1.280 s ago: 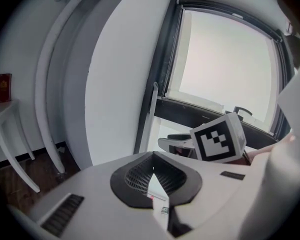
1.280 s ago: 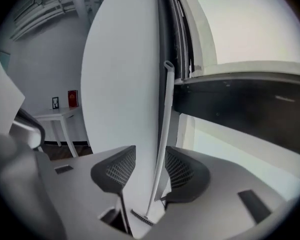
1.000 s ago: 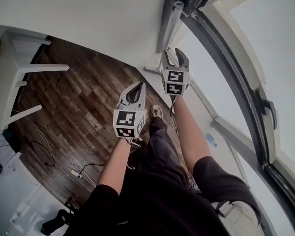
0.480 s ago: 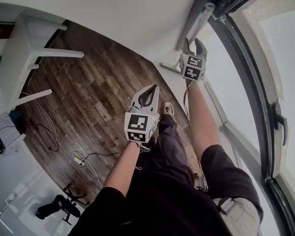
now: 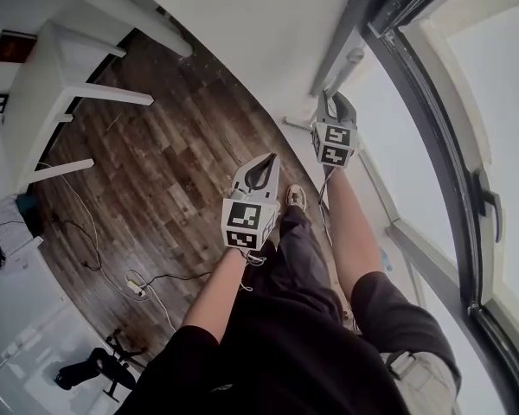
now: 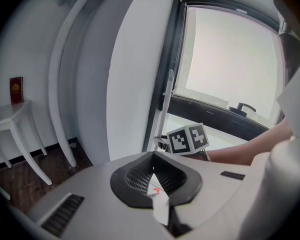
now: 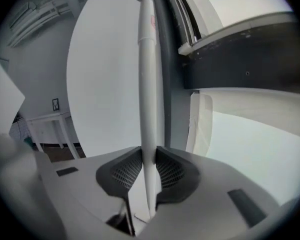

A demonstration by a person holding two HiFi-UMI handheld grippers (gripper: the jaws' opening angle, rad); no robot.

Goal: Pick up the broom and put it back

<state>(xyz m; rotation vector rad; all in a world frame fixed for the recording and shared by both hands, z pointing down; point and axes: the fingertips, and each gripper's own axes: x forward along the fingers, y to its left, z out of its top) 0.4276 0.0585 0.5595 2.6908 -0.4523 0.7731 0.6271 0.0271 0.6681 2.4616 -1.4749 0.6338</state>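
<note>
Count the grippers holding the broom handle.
1. The right gripper, whose jaws have just been closing, clamps the broom handle beside the window frame. The left gripper hangs shut and empty over the wooden floor.

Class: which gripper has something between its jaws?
The right gripper: its jaws have just been closing and now clamp the white broom handle; the left gripper is shut, empty.

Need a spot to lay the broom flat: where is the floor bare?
Bare wooden floor lies between the white table and the person's shoe. Crowded: cables and power strip beside the table, broom handle by the window frame.
</note>
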